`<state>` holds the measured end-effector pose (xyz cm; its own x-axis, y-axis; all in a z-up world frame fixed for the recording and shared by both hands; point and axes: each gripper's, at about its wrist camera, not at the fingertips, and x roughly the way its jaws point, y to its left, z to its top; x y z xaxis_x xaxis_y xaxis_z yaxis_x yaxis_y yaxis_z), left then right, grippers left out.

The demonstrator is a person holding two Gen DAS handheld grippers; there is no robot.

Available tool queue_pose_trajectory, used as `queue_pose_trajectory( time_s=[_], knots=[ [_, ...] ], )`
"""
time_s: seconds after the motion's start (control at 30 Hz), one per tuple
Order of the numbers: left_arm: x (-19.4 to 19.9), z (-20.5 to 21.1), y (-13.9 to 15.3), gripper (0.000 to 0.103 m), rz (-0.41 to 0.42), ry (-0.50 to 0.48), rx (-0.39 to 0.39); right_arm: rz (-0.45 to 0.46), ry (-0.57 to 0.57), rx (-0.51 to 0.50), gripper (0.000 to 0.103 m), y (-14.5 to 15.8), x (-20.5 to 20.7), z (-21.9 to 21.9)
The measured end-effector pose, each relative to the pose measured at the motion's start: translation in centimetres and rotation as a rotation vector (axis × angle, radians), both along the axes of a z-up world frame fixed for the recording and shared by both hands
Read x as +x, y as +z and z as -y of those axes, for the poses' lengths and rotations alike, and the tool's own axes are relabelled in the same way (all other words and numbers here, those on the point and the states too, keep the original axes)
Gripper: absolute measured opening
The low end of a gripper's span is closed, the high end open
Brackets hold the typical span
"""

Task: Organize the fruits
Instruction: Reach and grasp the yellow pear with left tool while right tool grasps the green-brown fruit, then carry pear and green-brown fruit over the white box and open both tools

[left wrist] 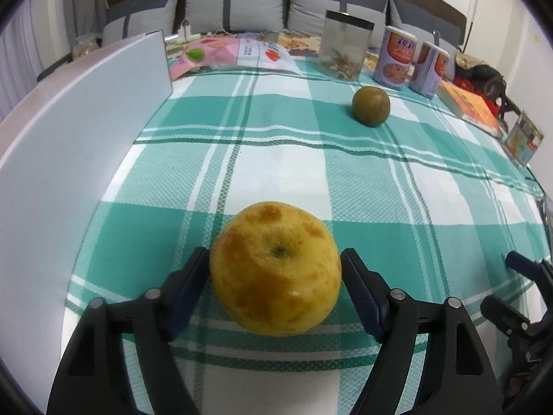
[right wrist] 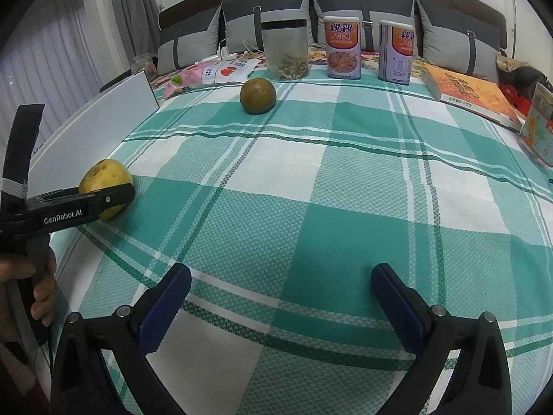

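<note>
Between the left hand-held gripper's (left wrist: 274, 290) blue pads, a blotchy yellow round fruit (left wrist: 274, 273) is sitting on the green-checked desk (left wrist: 345, 186), apparently being grasped for relocation; the right hand-held gripper (right wrist: 280, 302) is hovering released.

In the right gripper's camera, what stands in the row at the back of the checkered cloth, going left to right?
Pink snack bag → clear jar → first orange-label can → second can → orange book. The brown-green fruit sits nearer, in front of the jar.
</note>
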<state>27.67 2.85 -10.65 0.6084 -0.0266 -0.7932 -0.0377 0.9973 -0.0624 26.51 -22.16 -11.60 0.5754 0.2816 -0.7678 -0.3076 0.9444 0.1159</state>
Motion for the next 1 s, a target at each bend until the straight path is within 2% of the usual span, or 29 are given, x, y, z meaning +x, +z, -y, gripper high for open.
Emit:
queue_pose_trajectory(
  time_s=[0.1, 0.17, 0.27, 0.33, 0.43, 0.53, 0.63, 0.67, 0.77, 0.8, 0.83, 1.0],
  knots=[
    [-0.2, 0.3, -0.4, 0.08, -0.015, -0.022, 0.006, -0.011, 0.009, 0.025, 0.103, 0.0, 0.1, 0.2],
    [-0.3, 0.4, -0.6, 0.08, -0.022, -0.032, 0.012, -0.018, 0.022, 0.077, 0.103, 0.2, 0.2, 0.9],
    [-0.8, 0.2, -0.2, 0.08, -0.011, -0.039, -0.001, -0.004, -0.005, 0.134, 0.103, 1.6, 1.4, 2.8],
    [-0.9, -0.2, 0.1, 0.08, 0.006, -0.038, -0.031, -0.012, -0.031, 0.146, 0.103, 2.7, 4.0, 3.7],
    [-0.9, -0.5, 0.2, 0.08, 0.011, -0.042, -0.054, -0.034, -0.024, 0.132, 0.103, 4.0, 9.0, 2.7],
    [-0.9, -0.7, 0.2, 0.079, 0.014, -0.034, -0.064, -0.025, 0.046, 0.113, 0.103, 4.7, 14.9, -1.0],
    [-0.7, -1.0, 0.1, 0.076, 0.015, -0.023, -0.094, -0.044, 0.097, 0.09, 0.102, 3.5, 19.9, -5.3],
    [-0.6, -1.0, 0.1, 0.072, 0.014, -0.022, -0.096, -0.057, 0.098, 0.067, 0.1, 2.8, 21.2, -6.3],
    [-0.2, -1.2, 0.2, 0.068, 0.019, -0.015, -0.1, -0.114, 0.087, 0.023, 0.076, 0.5, 23.4, -8.4],
    [-0.1, -1.4, 0.2, 0.068, 0.021, -0.016, -0.115, -0.103, 0.088, 0.022, 0.065, 0.4, 23.5, -8.8],
    [-0.1, -1.7, 0.2, 0.067, 0.024, -0.019, -0.132, -0.098, 0.094, 0.032, 0.048, 0.5, 23.4, -8.8],
    [-1.9, -2.6, 1.4, 0.067, 0.037, -0.009, -0.189, -0.127, 0.084, 0.071, 0.048, 2.5, 20.1, -7.4]
  ],
)
